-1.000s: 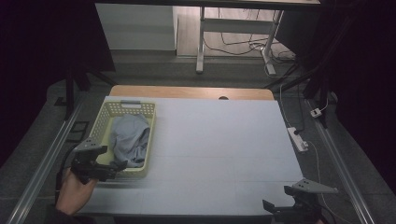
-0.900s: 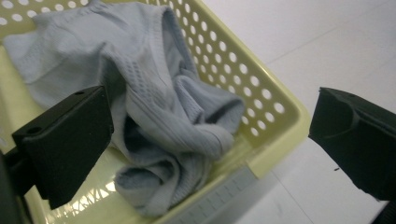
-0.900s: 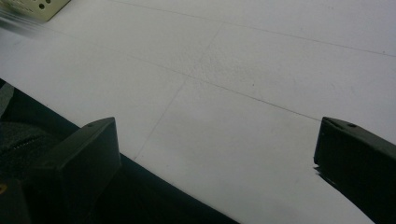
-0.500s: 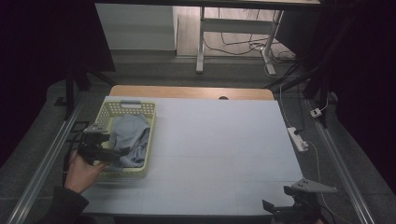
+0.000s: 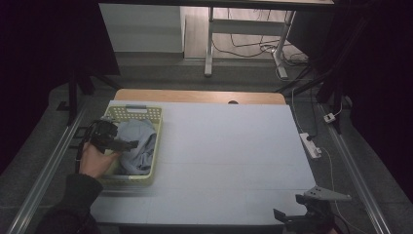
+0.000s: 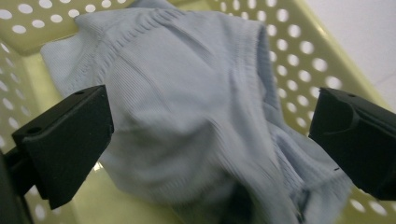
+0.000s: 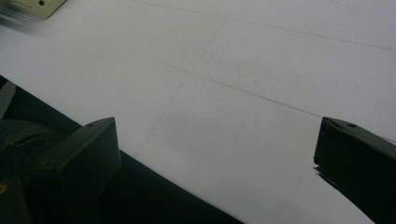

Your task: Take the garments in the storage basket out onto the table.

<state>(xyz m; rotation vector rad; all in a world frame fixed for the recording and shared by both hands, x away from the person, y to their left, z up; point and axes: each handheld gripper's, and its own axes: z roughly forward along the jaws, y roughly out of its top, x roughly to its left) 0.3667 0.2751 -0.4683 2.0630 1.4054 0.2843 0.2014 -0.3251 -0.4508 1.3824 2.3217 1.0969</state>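
Observation:
A pale yellow perforated basket point(image 5: 144, 113) stands at the left of the white table, with a light blue ribbed garment point(image 5: 139, 146) bunched inside it. My left gripper point(image 5: 127, 145) hangs over the basket's left side, open, its jaws wide apart above the cloth. In the left gripper view the garment point(image 6: 196, 112) lies between and beyond the jaws, with the basket wall point(image 6: 299, 51) behind it. My right gripper point(image 5: 292, 218) stays at the table's front right edge, open, with nothing between its jaws.
The white table surface point(image 5: 229, 146) stretches from the basket to the right edge; the right gripper view shows the same table surface point(image 7: 261, 93) and its dark front edge. A white power strip point(image 5: 310, 145) lies off the table's right side. A wooden strip point(image 5: 195, 96) runs along the back.
My left gripper has moved forward from the basket's near left corner to over the garment inside it. The right gripper has stayed still.

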